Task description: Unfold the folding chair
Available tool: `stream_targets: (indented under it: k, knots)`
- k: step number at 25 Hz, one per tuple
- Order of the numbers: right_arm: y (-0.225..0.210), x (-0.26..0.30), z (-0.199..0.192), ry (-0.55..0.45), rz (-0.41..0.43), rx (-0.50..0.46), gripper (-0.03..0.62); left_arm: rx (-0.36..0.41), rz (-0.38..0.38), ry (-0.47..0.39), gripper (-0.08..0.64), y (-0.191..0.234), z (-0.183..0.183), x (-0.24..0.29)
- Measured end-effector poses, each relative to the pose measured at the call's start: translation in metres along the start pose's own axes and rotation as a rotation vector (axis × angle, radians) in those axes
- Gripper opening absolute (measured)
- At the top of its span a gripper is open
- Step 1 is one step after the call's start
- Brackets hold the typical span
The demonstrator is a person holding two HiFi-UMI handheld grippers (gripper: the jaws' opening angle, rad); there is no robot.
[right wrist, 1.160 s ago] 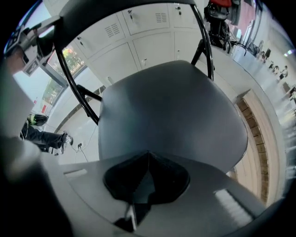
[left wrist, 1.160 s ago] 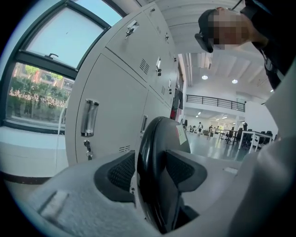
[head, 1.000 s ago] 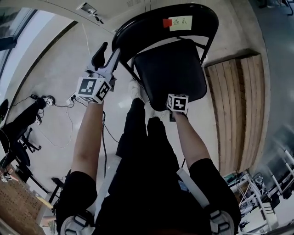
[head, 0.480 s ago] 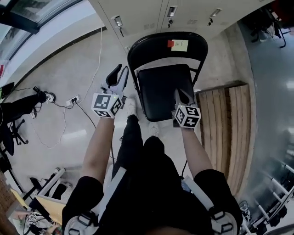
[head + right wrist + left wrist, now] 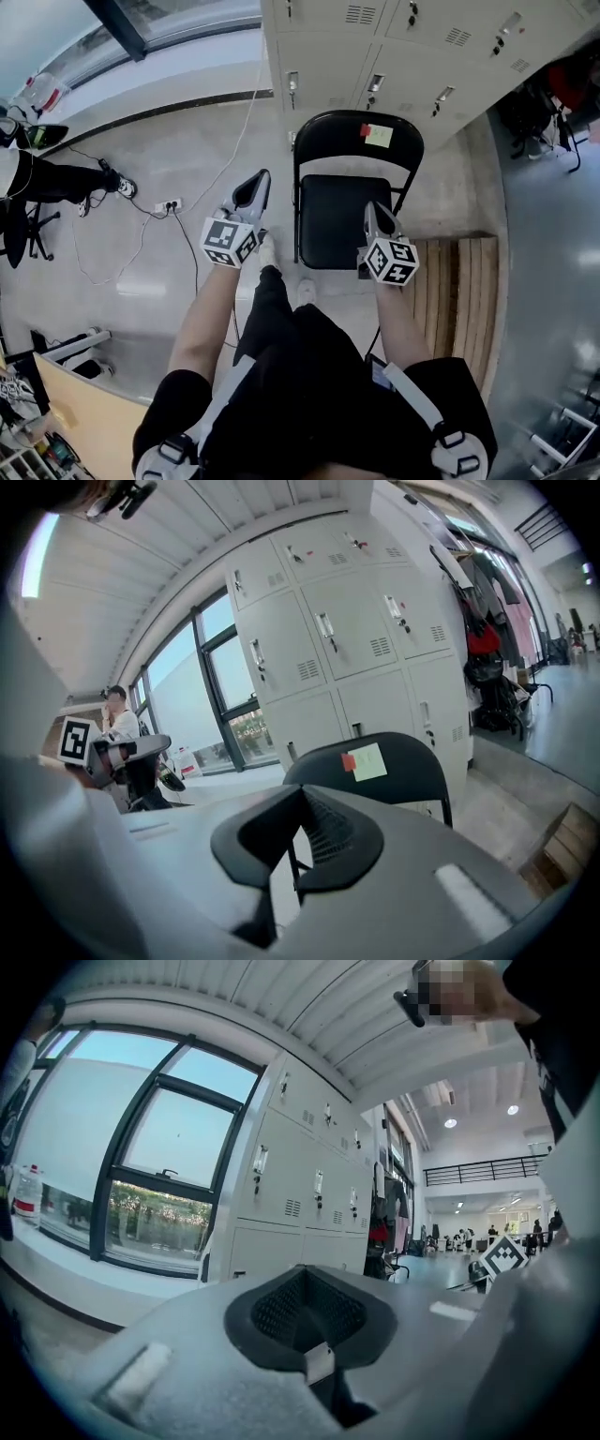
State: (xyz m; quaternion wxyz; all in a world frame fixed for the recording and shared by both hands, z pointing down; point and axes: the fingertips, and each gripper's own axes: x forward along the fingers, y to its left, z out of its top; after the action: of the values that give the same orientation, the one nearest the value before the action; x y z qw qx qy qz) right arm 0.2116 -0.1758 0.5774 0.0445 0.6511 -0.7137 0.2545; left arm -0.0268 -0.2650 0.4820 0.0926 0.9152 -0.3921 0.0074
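Folding chair (image 5: 336,221) stands unfolded, seat level, upper centre of head view, backed against lockers (image 5: 403,37) | left gripper (image 5: 259,182) just left of its frame; we note its jaws have just closed, shut on nothing | right gripper (image 5: 373,214) at seat's right edge, jaws together, empty | wooden slats (image 5: 461,281) right of chair.

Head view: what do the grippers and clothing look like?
The left gripper, its jaws just closed on nothing, and right gripper are pale grey, each bearing a white cube of black square markers. Clothing: black short-sleeved top, black trousers, white straps.
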Motion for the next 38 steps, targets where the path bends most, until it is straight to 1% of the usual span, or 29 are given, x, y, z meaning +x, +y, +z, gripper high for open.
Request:
stream_targets:
  k: [2,5,8,10,12,18,23,27,31,35,38]
  knots:
    - [0.013,-0.006,0.021,-0.041,0.022,-0.008,0.006,-0.005,0.022,-0.021,0.0,0.001,0.015,-0.023]
    - [0.035,-0.02,0.051,-0.127,0.05,-0.01,0.006,-0.065,0.087,-0.09,-0.002,0.01,0.035,-0.06]
    - [0.06,-0.042,0.07,-0.195,0.096,-0.034,0.006,-0.122,0.157,-0.141,-0.002,0.014,0.041,-0.102]
    - [0.073,-0.053,0.076,-0.214,0.117,-0.051,0.006,-0.142,0.174,-0.152,-0.002,0.012,0.042,-0.122]
    - [0.084,-0.061,0.079,-0.222,0.125,-0.068,0.006,-0.14,0.166,-0.16,-0.002,0.007,0.044,-0.137]
    - [0.123,-0.1,0.073,-0.254,0.117,-0.101,0.006,-0.08,0.113,-0.181,-0.002,-0.007,0.061,-0.184]
    - [0.15,-0.137,0.067,-0.274,0.102,-0.123,0.006,-0.086,0.107,-0.209,-0.002,-0.006,0.071,-0.223]
    - [0.161,-0.171,0.06,-0.296,0.09,-0.121,0.006,-0.075,0.094,-0.219,-0.002,-0.009,0.074,-0.256]
    - [0.171,-0.199,0.04,-0.293,0.062,-0.112,0.006,-0.107,0.069,-0.234,0.0,-0.016,0.068,-0.284]
    - [0.176,-0.214,0.025,-0.292,0.049,-0.095,0.006,-0.101,0.058,-0.222,0.0,-0.025,0.059,-0.293]
    - [0.171,-0.223,0.023,-0.293,0.048,-0.103,0.006,-0.09,0.058,-0.216,0.0,-0.032,0.058,-0.296]
